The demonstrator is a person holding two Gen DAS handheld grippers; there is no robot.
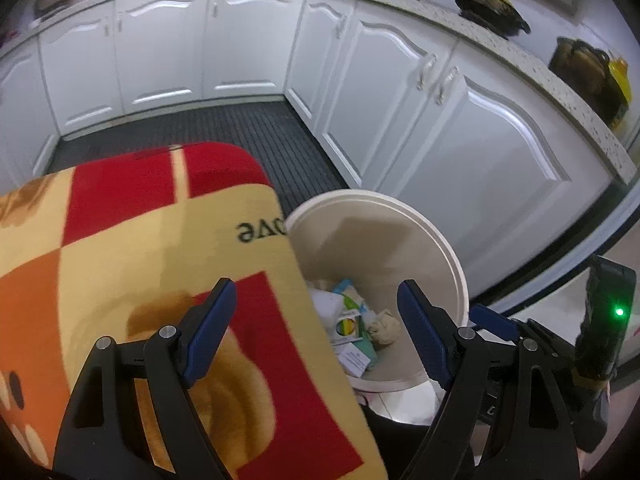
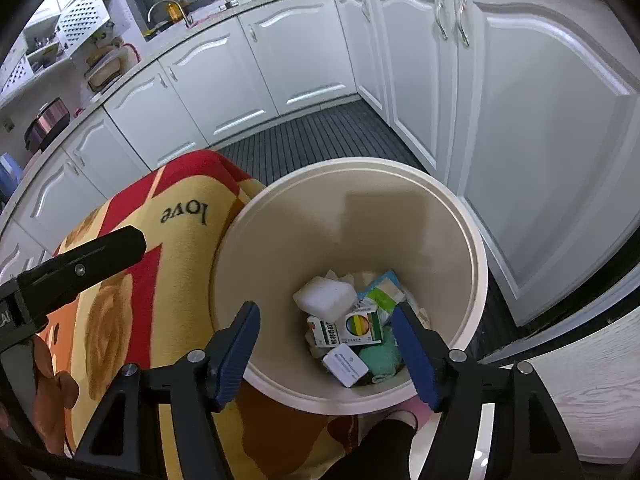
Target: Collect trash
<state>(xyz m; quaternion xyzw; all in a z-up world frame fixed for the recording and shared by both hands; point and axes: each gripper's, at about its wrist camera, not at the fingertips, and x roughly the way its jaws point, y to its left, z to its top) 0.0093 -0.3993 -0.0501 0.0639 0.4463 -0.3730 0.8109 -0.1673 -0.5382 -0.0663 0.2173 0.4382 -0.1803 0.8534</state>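
Both grippers were held with their blue-padded jaws spread wide and nothing between them. On the left of the scene, the left gripper (image 1: 316, 320) hovered mostly over a blanket-covered surface (image 1: 140, 260), a red, orange and yellow cloth printed with the word "love", its right finger reaching over the bin's near-left rim. To its right, the right gripper (image 2: 326, 344) hung directly above the mouth of a round white trash bin (image 2: 478, 280), which stood on the floor touching the blanket's right edge.

Judging from these views, the right gripper was the nearer tool to the trash, which lay straight below and a little ahead of its open fingers, at the bottom of the bin. No loose trash could be seen on the blanket or on the dark ribbed floor mat (image 1: 240, 128) farther away, so the collecting looked largely done.

Inside the bin, from left to right, lay a white foam-like block (image 2: 326, 296), a small white card box with printed text (image 2: 346, 364) nearer the camera, a box with a rainbow-striped label (image 2: 360, 326), a green-and-white packet (image 2: 382, 294) and a crumpled teal cloth (image 2: 380, 358). The left view also showed a beige crumpled wad (image 1: 384, 326) at the bin's right side.

White kitchen cabinets (image 2: 540, 140) wrapped around the far and right sides.
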